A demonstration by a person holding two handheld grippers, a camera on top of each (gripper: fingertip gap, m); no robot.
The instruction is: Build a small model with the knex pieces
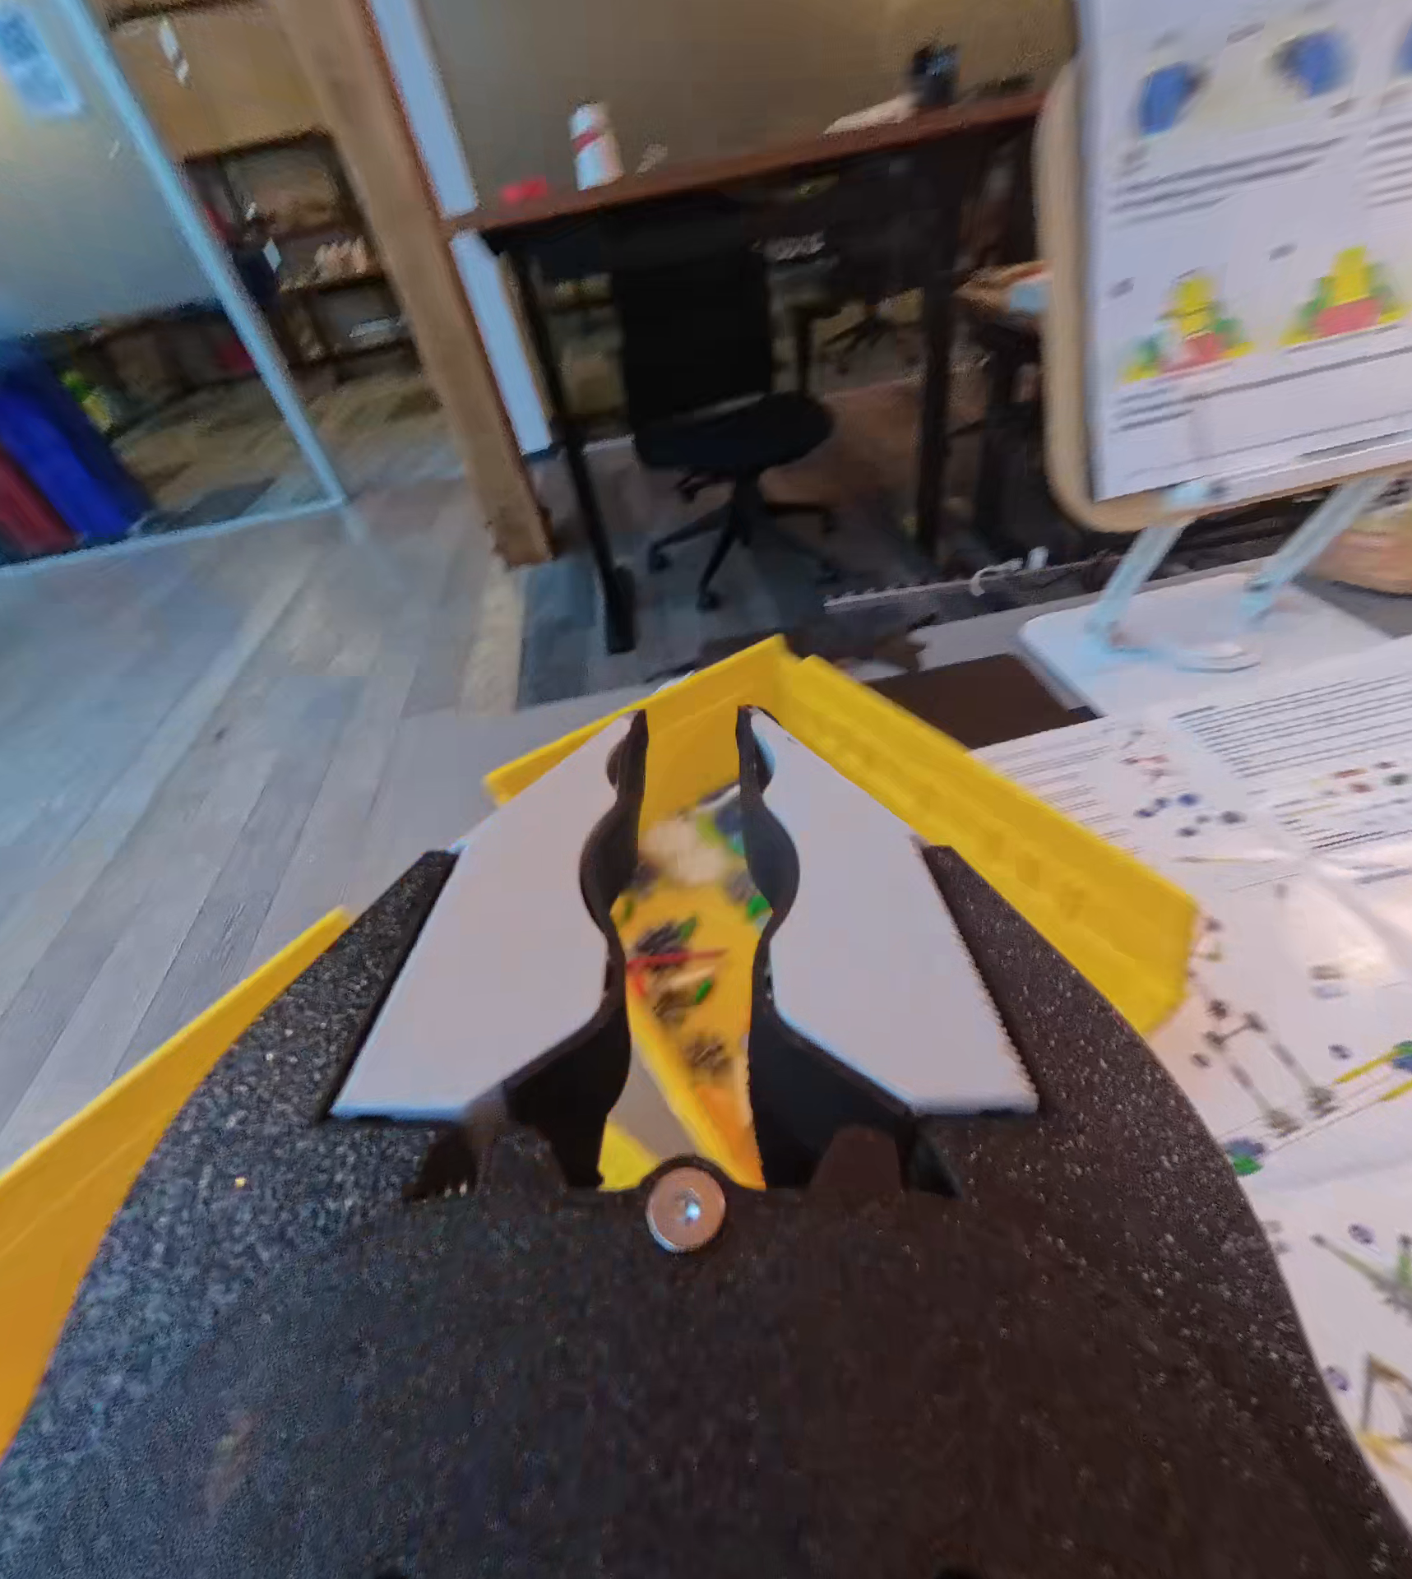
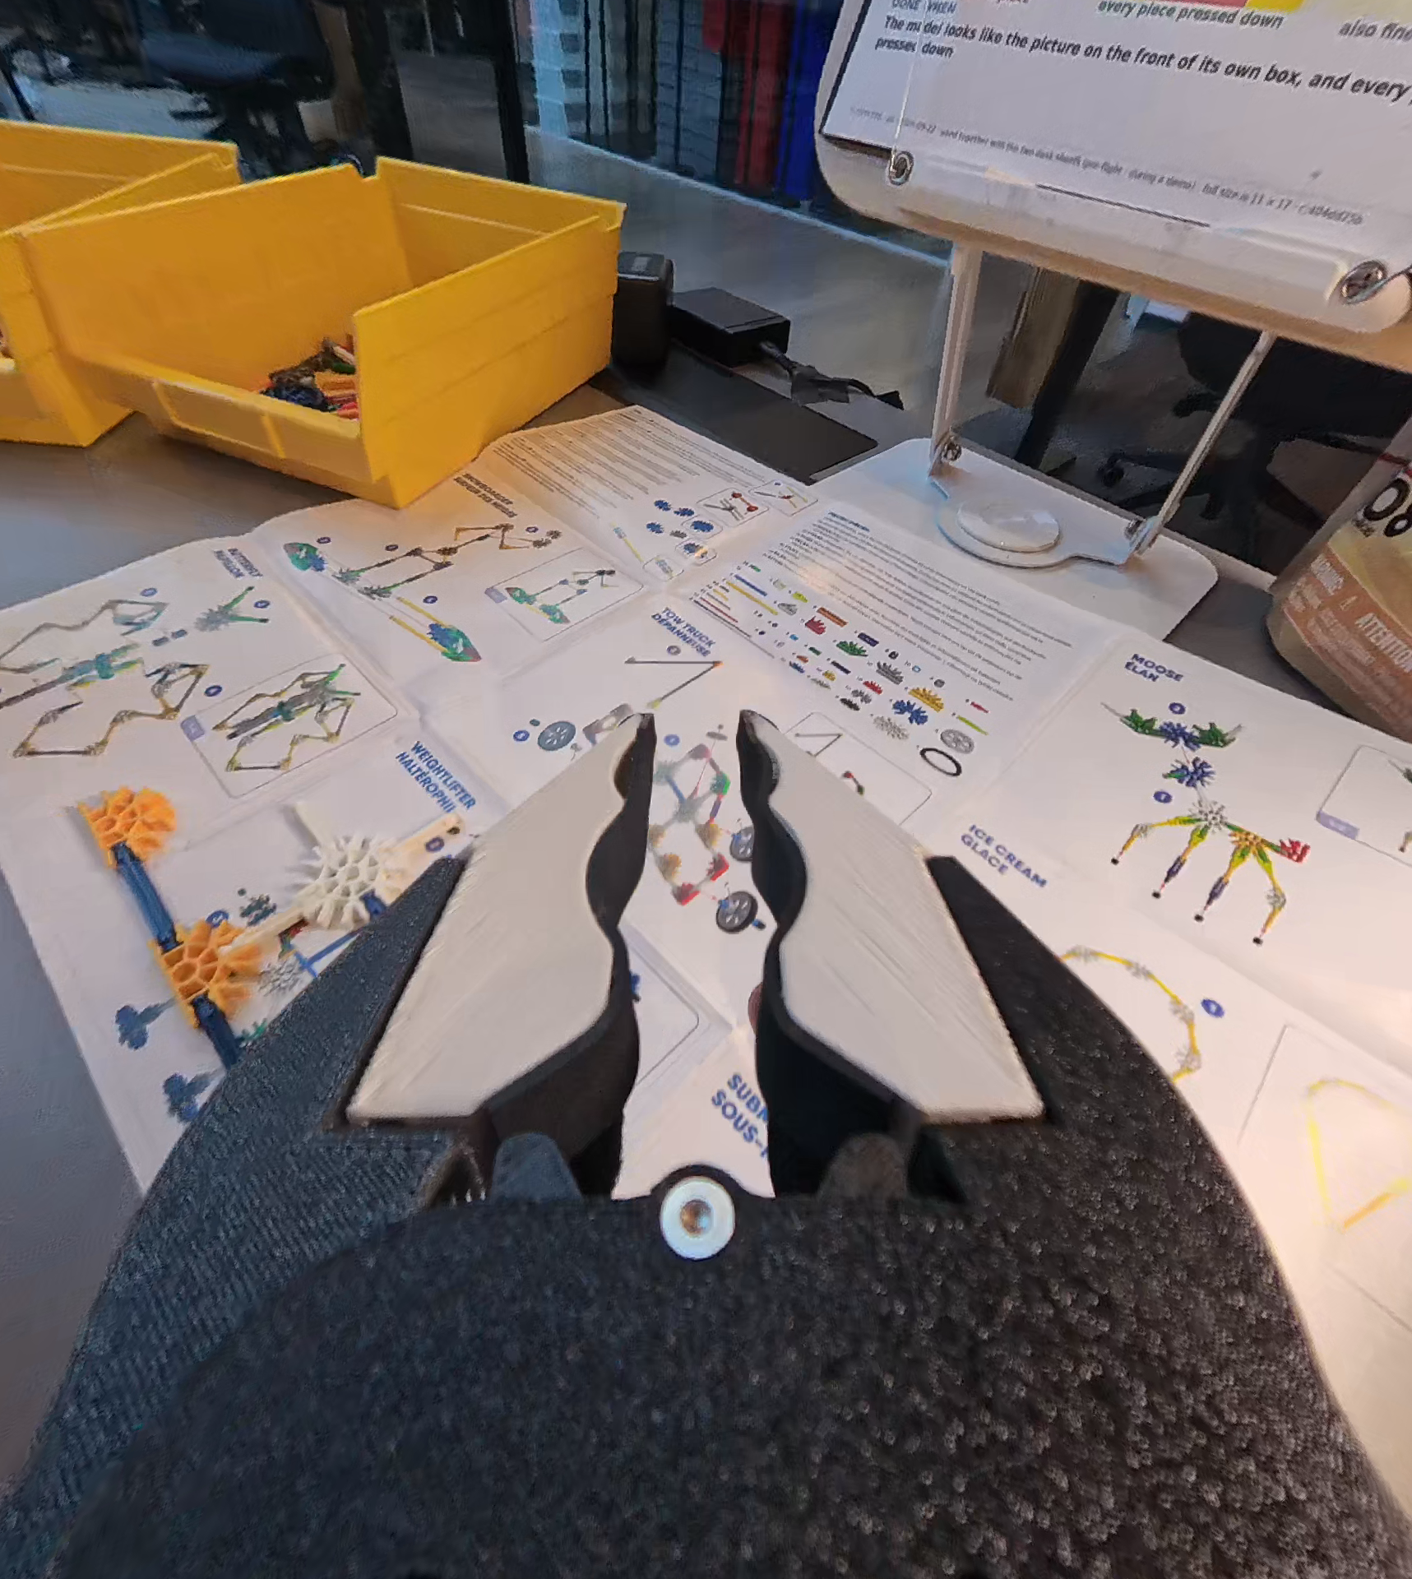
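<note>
My left gripper [image 1: 692,722] is open and empty, hovering over a yellow bin [image 1: 976,820] that holds several small coloured construction pieces [image 1: 676,965]; the view is blurred. My right gripper [image 2: 692,726] is open and empty above a large unfolded instruction sheet [image 2: 770,649] on the grey table. A small built assembly of orange connectors [image 2: 202,965], blue rods and a white snowflake connector [image 2: 348,880] lies on the sheet just left of the right gripper's left finger. Two yellow bins [image 2: 446,333] with pieces stand at the far left in the right wrist view.
A document stand [image 2: 1052,513] with a printed page stands at the back right; it also shows in the left wrist view [image 1: 1283,256]. A cardboard-coloured tub [image 2: 1386,615] sits at the right edge. A black power adapter [image 2: 719,325] lies behind the bins. A black chair [image 1: 711,410] and desk stand beyond the table. My hands' fingertips stand some 50 cm from each other. My right tips are roughly 15 cm from the white snowflake connector [image 2: 348,880].
</note>
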